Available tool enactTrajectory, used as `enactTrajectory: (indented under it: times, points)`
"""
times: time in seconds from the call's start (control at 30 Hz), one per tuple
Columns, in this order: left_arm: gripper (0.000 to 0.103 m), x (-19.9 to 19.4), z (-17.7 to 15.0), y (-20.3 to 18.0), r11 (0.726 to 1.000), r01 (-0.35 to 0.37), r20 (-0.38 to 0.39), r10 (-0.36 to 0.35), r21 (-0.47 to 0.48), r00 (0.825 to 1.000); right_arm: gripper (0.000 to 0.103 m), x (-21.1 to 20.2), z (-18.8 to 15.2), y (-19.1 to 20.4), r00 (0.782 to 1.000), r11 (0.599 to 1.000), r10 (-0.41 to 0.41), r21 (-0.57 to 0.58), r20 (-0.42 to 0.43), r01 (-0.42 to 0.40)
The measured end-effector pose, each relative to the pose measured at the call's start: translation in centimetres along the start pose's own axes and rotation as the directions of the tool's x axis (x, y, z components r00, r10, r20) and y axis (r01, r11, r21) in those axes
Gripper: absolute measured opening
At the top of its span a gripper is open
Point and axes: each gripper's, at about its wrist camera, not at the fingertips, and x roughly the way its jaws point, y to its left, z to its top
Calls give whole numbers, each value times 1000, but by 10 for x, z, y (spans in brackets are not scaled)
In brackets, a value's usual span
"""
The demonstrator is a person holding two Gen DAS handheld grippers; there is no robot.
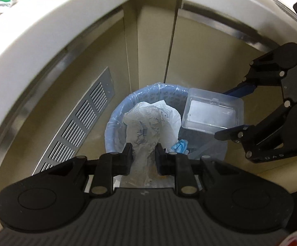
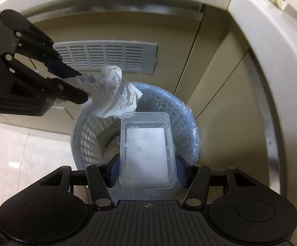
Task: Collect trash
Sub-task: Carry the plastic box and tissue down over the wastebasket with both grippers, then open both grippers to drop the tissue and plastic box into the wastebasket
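A round blue mesh waste basket (image 1: 115, 121) (image 2: 82, 141) lined with a clear bag stands on the floor in the corner under a white counter. My left gripper (image 1: 143, 153) (image 2: 82, 86) is shut on a crumpled white plastic bag (image 1: 150, 123) (image 2: 113, 90) with blue print, which hangs over the basket's left side. My right gripper (image 2: 147, 172) (image 1: 228, 112) is shut on a clear rectangular plastic box (image 2: 146, 151) (image 1: 210, 110), held above the basket's right side. Blue crumpled trash (image 1: 180, 145) lies inside the basket.
A white counter edge (image 1: 45, 30) (image 2: 271, 30) curves overhead on both sides. Beige cabinet doors (image 1: 199, 61) back the corner, and one carries a grey vent grille (image 1: 76, 123) (image 2: 107, 55). Pale floor tiles (image 2: 15, 147) lie to the left of the basket.
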Motion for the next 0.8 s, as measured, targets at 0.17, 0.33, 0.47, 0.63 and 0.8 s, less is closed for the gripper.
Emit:
enactTrajectory:
  times: [0.17,0.33,0.47,0.63,0.8]
  points:
    - [20,18,2,-3,999,3,-33,-1,32,999,56,11,0,-3,1000,1000,1,2,-25,-1]
    - [20,32,5,-4,999,10,-49,-8,41,999,56,18,4,-2,999,1000,3,2,-39,-3]
    - [20,38,5,-2,999,12,-56,-10,35,998,56,24,6,-6,999,1000,5,8,-45,-4]
    - [20,45,7,0,999,16,-64,-14,29,998,56,30,9,-7,998,1000,4,11,-57,-3]
    - [21,45,9,1,999,22,-63,-20,24,998,56,36,10,-7,998,1000,2,19,-67,0]
